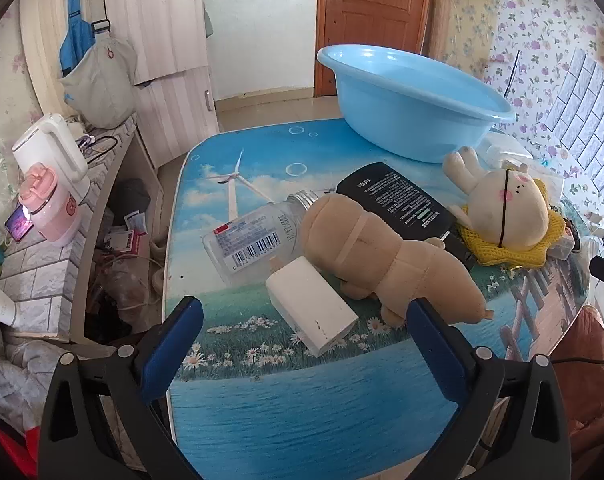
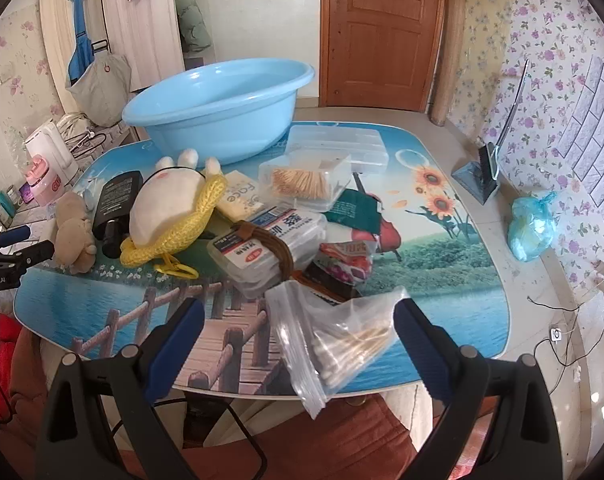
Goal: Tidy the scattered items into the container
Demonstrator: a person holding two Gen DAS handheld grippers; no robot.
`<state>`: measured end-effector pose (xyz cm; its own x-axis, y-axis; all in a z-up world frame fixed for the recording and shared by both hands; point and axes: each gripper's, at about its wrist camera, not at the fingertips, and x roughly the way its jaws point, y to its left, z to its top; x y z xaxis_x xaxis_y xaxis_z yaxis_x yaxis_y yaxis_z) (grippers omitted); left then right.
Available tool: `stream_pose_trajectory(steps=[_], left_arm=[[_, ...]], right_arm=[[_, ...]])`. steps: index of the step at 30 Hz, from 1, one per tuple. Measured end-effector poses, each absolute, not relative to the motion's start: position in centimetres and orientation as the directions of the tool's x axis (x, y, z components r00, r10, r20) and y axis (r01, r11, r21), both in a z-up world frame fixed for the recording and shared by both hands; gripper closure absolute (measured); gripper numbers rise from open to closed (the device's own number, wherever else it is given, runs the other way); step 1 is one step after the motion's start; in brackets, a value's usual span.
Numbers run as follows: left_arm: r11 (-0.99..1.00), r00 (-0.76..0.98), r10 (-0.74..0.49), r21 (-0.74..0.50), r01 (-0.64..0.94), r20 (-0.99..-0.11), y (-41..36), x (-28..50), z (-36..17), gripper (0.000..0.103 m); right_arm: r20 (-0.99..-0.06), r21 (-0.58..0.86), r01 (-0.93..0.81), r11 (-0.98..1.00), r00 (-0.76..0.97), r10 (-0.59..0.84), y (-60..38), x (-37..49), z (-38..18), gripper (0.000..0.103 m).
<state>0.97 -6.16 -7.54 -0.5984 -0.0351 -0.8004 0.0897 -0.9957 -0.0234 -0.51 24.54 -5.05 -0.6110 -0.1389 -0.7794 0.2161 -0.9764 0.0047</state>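
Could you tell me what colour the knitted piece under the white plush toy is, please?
Yellow: the knitted piece shows best in the right wrist view, under the white plush toy.

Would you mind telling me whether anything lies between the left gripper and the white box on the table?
Nothing visible does. The left gripper is open with the white box directly ahead between its fingers; the tan plush toy lies against the box's far right side.

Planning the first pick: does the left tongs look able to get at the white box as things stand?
Probably yes. The left tongs are open with the white box lying directly ahead between the fingers, nothing on top of it. Its far end touches the tan plush, which might get nudged.
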Motion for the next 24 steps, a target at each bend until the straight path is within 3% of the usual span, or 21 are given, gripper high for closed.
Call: stream_pose_trajectory(steps=[8, 10, 12, 19, 24], left_arm=[[-0.996, -0.599, -0.026, -0.033, 0.087, -0.801, -6.1, 0.4, -7.9, 0.007], [-0.996, -0.601, -0.023, -0.035, 0.085, -0.799, -6.1, 0.4, -7.8, 0.014], [-0.996, -0.598, -0.029, -0.027, 0.085, -0.801, -6.2, 0.3, -7.9, 0.028], [-0.996, -0.579, -0.020, -0.035, 0.083, -0.815, -6.8, 0.5, -8.5, 0.036], [-0.996, -0.568, 0.027, -0.069, 0.053, -0.823, -6.6, 0.2, -8.8, 0.060]], right_arm=[[-0.782, -0.004, 0.197, -0.980, -0.612, -0.120, 25.5, 0.2, -5.4, 0.006], [-0.786, -0.010, 0.187, -0.982, -0.609, -0.108, 25.8, 0.1, -5.6, 0.006], [-0.788, -0.012, 0.170, -0.985, -0.609, -0.095, 26.2, 0.0, -5.7, 0.006], [-0.785, -0.003, 0.133, -0.991, -0.614, -0.080, 27.2, -0.7, -6.1, 0.006], [-0.787, 0.007, 0.129, -0.992, -0.611, -0.085, 27.1, -1.4, -6.8, 0.006]])
